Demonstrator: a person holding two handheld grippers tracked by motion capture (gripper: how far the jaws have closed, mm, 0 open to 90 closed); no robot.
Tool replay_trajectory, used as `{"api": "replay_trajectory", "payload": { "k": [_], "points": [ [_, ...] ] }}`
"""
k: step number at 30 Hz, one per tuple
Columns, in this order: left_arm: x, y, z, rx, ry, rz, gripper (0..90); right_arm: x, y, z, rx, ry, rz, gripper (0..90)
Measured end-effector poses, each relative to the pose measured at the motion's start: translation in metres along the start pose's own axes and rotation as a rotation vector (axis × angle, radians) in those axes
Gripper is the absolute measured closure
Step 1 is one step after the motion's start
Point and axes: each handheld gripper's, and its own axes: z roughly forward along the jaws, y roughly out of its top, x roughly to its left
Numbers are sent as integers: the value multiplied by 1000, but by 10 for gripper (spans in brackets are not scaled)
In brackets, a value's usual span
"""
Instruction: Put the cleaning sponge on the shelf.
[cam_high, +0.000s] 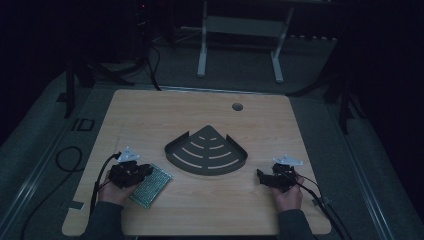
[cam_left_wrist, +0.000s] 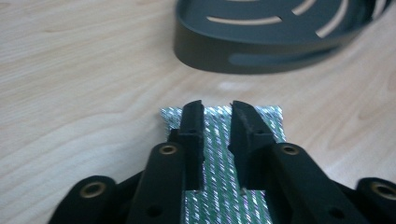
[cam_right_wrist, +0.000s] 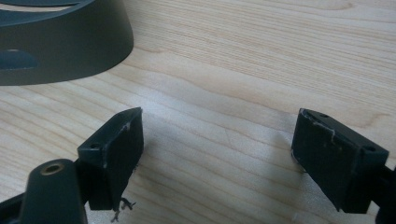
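1. So, the left gripper (cam_high: 142, 172) sits near the table's (cam_high: 150, 115) front-left corner, over a green perforated circuit board (cam_high: 152, 184) lying flat on the wood.
2. Its jaws are close together with a narrow gap; nothing's pinched, and the board (cam_left_wrist: 224, 154) shows through underneath.
3. The right gripper (cam_high: 265, 176) is near the front-right corner, jaws wide apart over bare wood, holding nothing.
4. A dark grey slotted corner shelf (cam_high: 206, 152) sits mid-table between them, just beyond the board.
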Motion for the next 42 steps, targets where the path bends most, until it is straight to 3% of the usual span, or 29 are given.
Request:
{"api": "replay_trajectory", "payload": {
  "k": [9,16,21,33,35,42],
  "points": [
    [-10,-9,1,67,-8,35,896,0,0,0,0,0,0,165],
    [-19,-14,5,117,-8,68,900,0,0,0,0,0,-1,165],
    [-20,-17,6,129,-5,67,900,0,0,0,0,0,0,165],
    [-6,-9,12,139,2,83,900,0,0,0,0,0,0,165],
    [2,-2,17,149,3,102,900,0,0,0,0,0,-1,165],
    [13,6,22,151,8,108,900,0,0,0,-1,0,0,165]
  ]
}}
